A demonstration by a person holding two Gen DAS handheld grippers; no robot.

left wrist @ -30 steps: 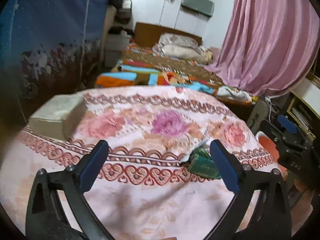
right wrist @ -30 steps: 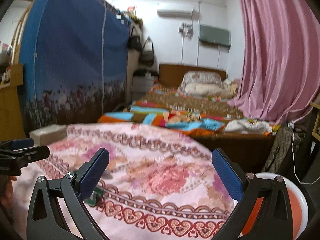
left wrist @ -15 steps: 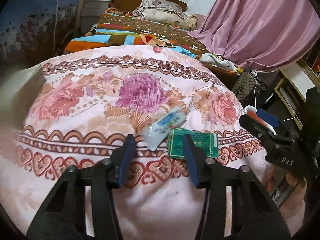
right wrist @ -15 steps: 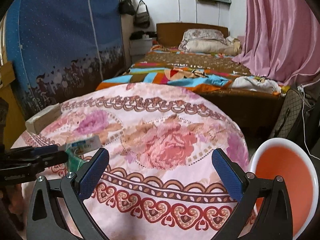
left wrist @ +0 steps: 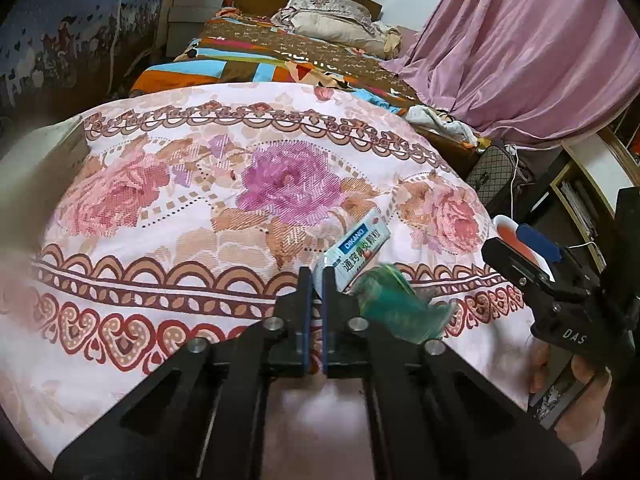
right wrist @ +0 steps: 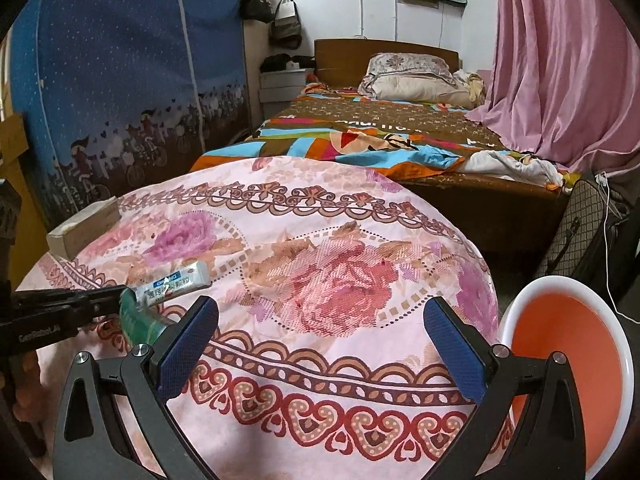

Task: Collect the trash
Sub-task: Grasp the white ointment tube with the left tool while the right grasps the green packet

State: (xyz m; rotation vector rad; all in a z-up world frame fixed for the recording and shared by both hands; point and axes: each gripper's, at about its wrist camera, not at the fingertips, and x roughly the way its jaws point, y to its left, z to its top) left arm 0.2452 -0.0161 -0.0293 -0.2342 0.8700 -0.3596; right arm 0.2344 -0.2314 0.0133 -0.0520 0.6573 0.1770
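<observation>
Left wrist view first: the floral tablecloth (left wrist: pixel 168 216) fills most of the frame, with the two pieces of trash near its right front edge. Half a second ago my left gripper (left wrist: pixel 314 280) stood partly open just short of them; now its jaws are clenched nearly together on the near end of the white sachet (left wrist: pixel 362 246), whose printed face slants up and away from the fingertips. The green wrapper (left wrist: pixel 394 308) beside it is blurred and appears disturbed, touching the sachet; I cannot tell whether it is caught in the grip or only pushed aside.

Right wrist view confirms the closure from the side: the sachet (right wrist: pixel 176 282) projects from the left tool's tip, the green wrapper (right wrist: pixel 140 322) just beneath it. My right gripper (right wrist: pixel 320 340) hangs released, jaws wide, holding nothing. The orange bin (right wrist: pixel 564 360) stands off the table's right edge, well apart from the grasped item.

Assessment: first pickup is secured; carrying it to the bin remains, and the green wrapper may need a separate pass.
</observation>
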